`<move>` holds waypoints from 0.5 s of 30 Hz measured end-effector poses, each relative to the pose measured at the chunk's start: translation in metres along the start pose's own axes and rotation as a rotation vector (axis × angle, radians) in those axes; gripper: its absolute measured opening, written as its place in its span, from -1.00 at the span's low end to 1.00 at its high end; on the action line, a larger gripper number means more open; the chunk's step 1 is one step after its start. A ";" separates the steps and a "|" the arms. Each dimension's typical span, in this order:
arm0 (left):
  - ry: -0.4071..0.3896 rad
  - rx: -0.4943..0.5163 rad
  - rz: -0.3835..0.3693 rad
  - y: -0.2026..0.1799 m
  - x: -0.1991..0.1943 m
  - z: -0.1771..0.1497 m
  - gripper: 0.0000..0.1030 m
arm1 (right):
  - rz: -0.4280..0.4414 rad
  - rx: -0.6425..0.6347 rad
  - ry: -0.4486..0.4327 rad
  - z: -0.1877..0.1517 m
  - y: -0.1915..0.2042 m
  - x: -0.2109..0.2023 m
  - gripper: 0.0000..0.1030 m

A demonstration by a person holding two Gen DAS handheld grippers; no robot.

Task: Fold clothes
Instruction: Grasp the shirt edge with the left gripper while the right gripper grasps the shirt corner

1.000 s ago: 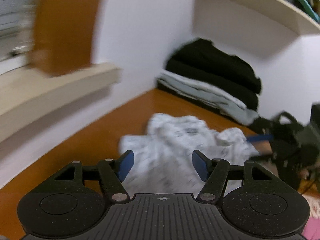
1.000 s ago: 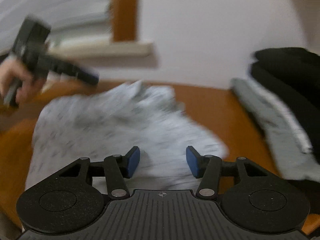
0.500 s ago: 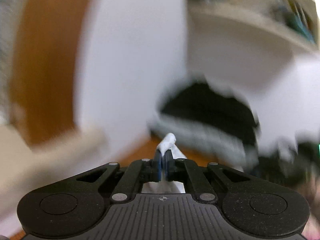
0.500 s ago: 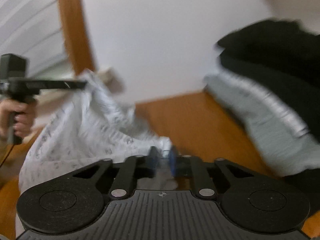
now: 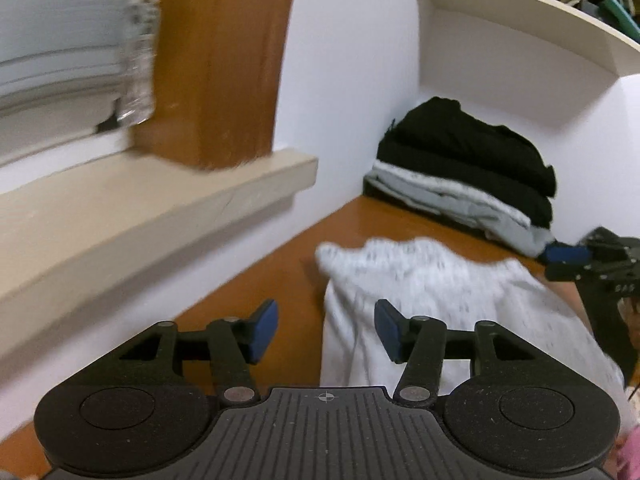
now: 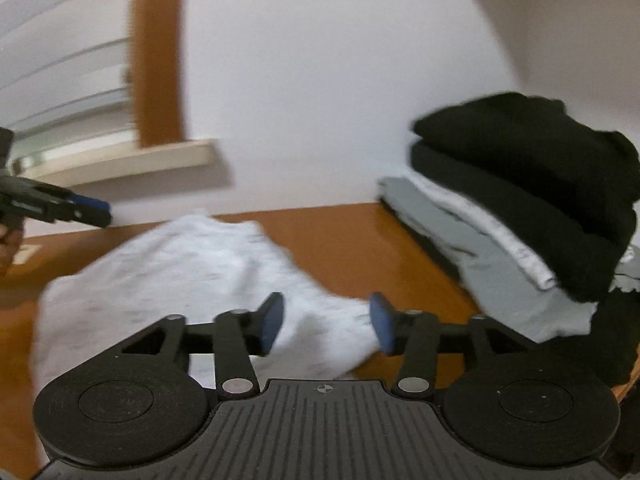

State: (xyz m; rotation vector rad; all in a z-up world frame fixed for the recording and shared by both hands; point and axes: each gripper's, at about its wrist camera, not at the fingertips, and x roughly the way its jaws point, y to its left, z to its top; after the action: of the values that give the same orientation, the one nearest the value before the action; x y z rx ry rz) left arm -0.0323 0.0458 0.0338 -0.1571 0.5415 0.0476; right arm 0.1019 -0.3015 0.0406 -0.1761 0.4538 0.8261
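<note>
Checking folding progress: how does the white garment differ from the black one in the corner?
The white garment lies loose and rumpled on the table; the black garment is neatly folded. The white one lies alone, the black one tops a stack over grey clothes. Neither is held.

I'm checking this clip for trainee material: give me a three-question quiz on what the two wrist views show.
1. True or false: the white patterned garment lies on the orange-brown wooden tabletop, pinched by neither gripper.
2. What sits on top of the stack of folded clothes against the white wall? A) black folded garments B) a red towel C) a book
3. Fill in: above that stack, the left wrist view shows a cream ____ holding books.

Key
1. True: the left gripper and the right gripper are both opening, pads clear of the cloth.
2. A: black folded garments lie over grey and white ones.
3. shelf
</note>
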 end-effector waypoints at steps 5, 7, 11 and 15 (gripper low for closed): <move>0.037 0.033 -0.029 -0.004 -0.021 -0.023 -0.09 | 0.029 -0.056 0.020 -0.017 0.045 -0.025 -0.02; 0.046 0.052 -0.056 -0.009 -0.026 -0.029 -0.36 | 0.042 -0.081 0.025 -0.020 0.064 -0.035 -0.02; 0.069 0.096 -0.103 -0.020 -0.034 -0.037 -0.51 | 0.064 -0.151 0.032 -0.024 0.099 -0.052 0.05; 0.110 0.143 -0.122 -0.034 -0.034 -0.047 -0.47 | 0.078 -0.209 0.048 -0.032 0.124 -0.060 0.08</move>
State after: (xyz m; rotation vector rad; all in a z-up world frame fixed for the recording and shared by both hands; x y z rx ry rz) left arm -0.0819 0.0046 0.0163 -0.0533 0.6417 -0.1188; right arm -0.0358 -0.2686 0.0418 -0.3737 0.4206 0.9475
